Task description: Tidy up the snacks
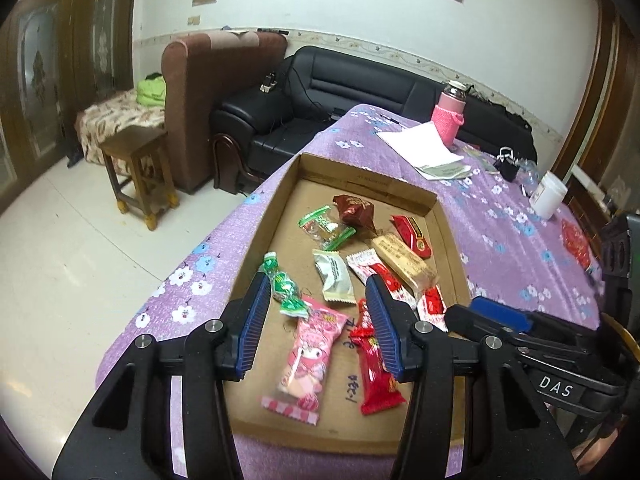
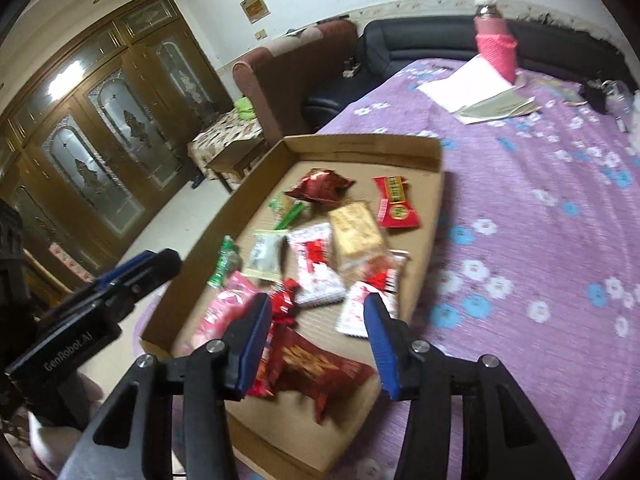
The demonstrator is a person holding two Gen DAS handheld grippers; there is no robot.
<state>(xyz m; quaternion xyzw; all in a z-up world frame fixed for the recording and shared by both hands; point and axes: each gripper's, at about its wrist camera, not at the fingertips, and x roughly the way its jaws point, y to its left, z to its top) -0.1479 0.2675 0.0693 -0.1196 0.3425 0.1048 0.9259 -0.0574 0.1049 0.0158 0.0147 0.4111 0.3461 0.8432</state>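
Note:
A shallow cardboard tray (image 1: 368,178) (image 2: 360,148) on the purple flowered tablecloth holds several wrapped snacks. Among them are a pink packet (image 1: 306,354), a long red bar (image 1: 374,368), a green candy (image 1: 282,284), a white packet (image 1: 335,276), a tan biscuit pack (image 1: 404,258) (image 2: 356,228) and a dark red bag (image 1: 354,210) (image 2: 322,186). My left gripper (image 1: 316,292) is open and empty above the tray's near end. My right gripper (image 2: 316,312) is open and empty above a dark red packet (image 2: 320,372) at the tray's near end. One more red packet (image 1: 576,240) lies on the cloth at the right.
A pink bottle (image 1: 448,114) (image 2: 496,46), white papers (image 1: 420,144) (image 2: 468,80) and a white jar (image 1: 548,194) stand at the table's far side. A black sofa (image 1: 340,92), brown armchair (image 1: 216,92) and wooden stool (image 1: 136,168) are beyond the table edge.

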